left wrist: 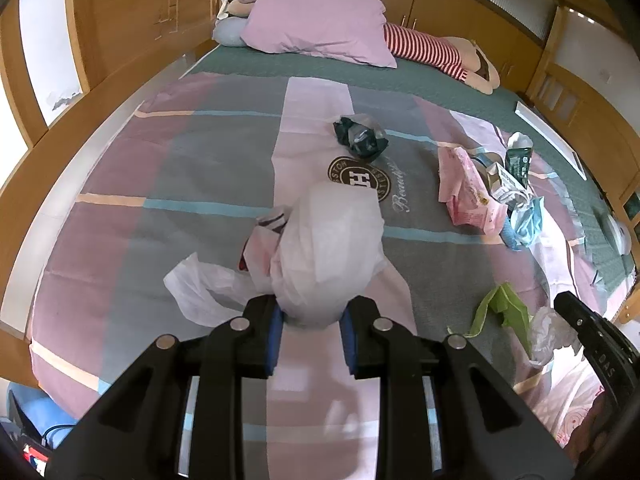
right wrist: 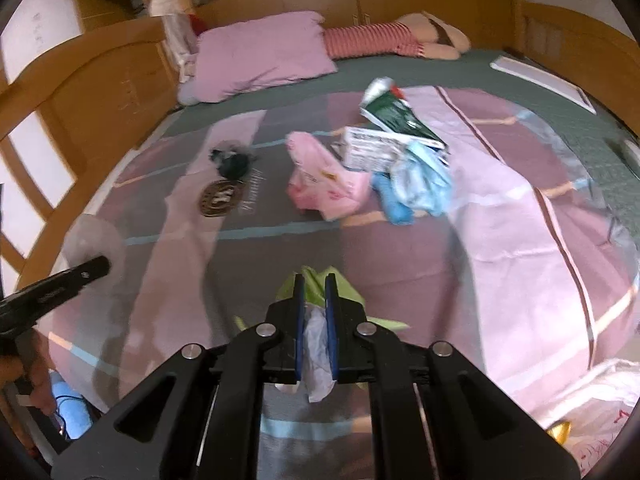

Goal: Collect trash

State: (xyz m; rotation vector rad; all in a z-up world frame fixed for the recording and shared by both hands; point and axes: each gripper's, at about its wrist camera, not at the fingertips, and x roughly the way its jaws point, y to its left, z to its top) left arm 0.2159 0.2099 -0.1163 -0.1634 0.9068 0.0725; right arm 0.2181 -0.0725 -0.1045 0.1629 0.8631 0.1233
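Clear wrapper (right wrist: 316, 344) pinched between pads shows only from right wrist.

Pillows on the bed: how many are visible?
2. A large pink pillow lies at the head of the bed. A smaller bluish one is tucked partly under its left end. More may be hidden behind it.

Thin crinkled plastic bag (left wrist: 328, 248), matt cloth bedspread (left wrist: 180, 168), glossy wood bed frame (left wrist: 100, 92), perhaps varnished.

Black hand-held gripper (left wrist: 311, 334) with blue pads (left wrist: 275, 334), silver rivets.
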